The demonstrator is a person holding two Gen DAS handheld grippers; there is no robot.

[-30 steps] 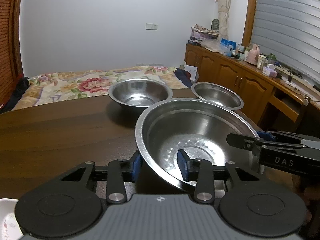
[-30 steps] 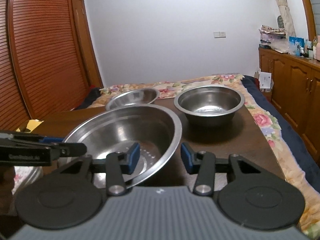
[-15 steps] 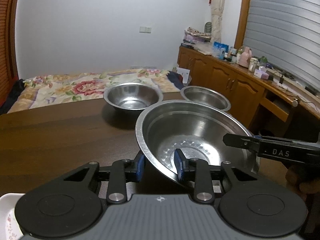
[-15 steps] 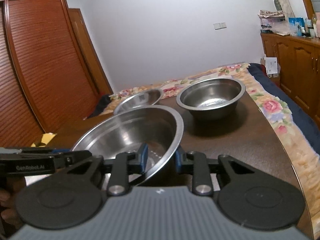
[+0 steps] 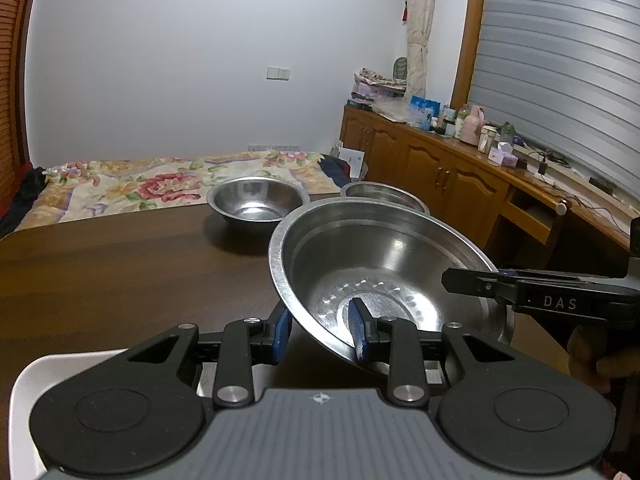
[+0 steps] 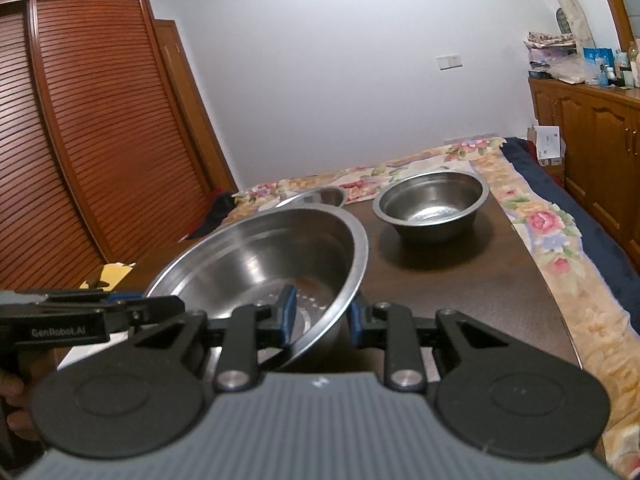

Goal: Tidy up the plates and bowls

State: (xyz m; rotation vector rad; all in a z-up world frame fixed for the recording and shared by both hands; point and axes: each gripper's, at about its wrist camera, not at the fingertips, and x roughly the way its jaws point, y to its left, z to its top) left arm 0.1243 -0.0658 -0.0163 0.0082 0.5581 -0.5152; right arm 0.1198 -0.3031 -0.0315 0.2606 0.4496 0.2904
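A dark wooden desk (image 5: pixel 120 264) fills the middle of both views, with a flowered bed (image 5: pixel 160 184) beyond its far edge. The large steel bowl (image 5: pixel 384 272) is tilted and sits in the lower centre of both frames, gripped from two sides. The left gripper (image 5: pixel 320 330) is clenched on its near rim, one blue pad inside and one outside; the right gripper (image 6: pixel 320 316) grasps the opposite rim in the same way. A medium steel bowl (image 6: pixel 432 208) stands on the desk at centre right of the right wrist view, well apart from the large one. A smaller steel bowl (image 6: pixel 316 198), mostly hidden behind the large bowl's rim, stands near it. A white tray (image 5: pixel 60 372) shows at the lower left of the left wrist frame.
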